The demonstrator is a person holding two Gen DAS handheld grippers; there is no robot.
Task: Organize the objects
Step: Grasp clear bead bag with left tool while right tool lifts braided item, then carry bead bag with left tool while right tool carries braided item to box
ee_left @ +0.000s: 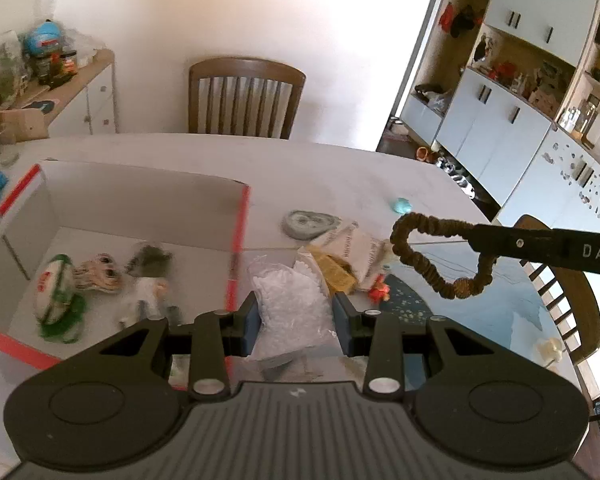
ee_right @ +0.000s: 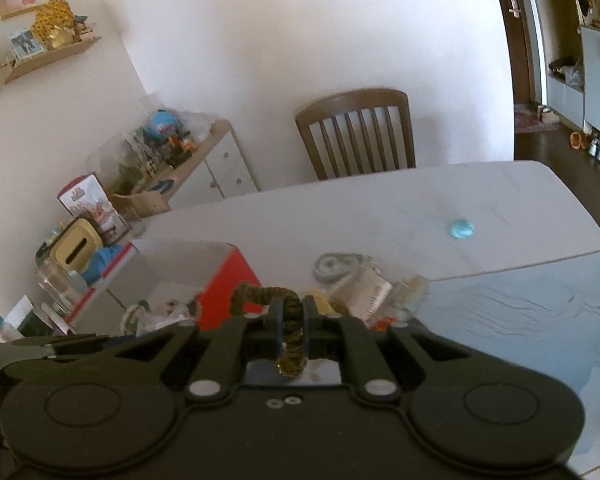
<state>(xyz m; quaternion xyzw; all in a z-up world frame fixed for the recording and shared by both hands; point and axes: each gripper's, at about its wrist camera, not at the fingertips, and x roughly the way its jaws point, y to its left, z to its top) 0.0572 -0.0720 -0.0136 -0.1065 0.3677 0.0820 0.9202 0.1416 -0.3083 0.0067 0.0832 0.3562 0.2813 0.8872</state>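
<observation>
Left gripper (ee_left: pixel 294 322) over a table (ee_left: pixel 340 172), jaws partly spread around a clear bag (ee_left: pixel 290 308) of white pellets. Pads seen at either side of the bag; pinching it or only framing it from above, cannot tell.

Right gripper (ee_right: pixel 291 320) pressed together on a brown scrunchie (ee_right: pixel 290 334), the fabric loop clamped between the blue pads and arching up and to the left of them. In the left wrist view, the same scrunchie (ee_left: pixel 440 256) dangling in the air from the black fingertips of the right gripper (ee_left: pixel 485 245), clear of the table, above the blue patterned mat (ee_left: pixel 480 312).

White box (ee_left: pixel 140 204) with red tape edges on the table to the left, open on top. Inside it: a small rugby ball (ee_left: pixel 54 290), a striped toy (ee_left: pixel 100 276), and a dark-haired doll (ee_left: pixel 150 280) lying on the box floor.

Just right of the box, a pile on the table: the pellet bag, a yellow packet (ee_left: pixel 336 272), a pale folded cloth (ee_left: pixel 356 244), a grey-green disc (ee_left: pixel 308 224). Farther back, apart from the pile, a small teal lump (ee_left: pixel 402 205).

Wooden chair (ee_left: pixel 246 96) at the far side of the table.
</observation>
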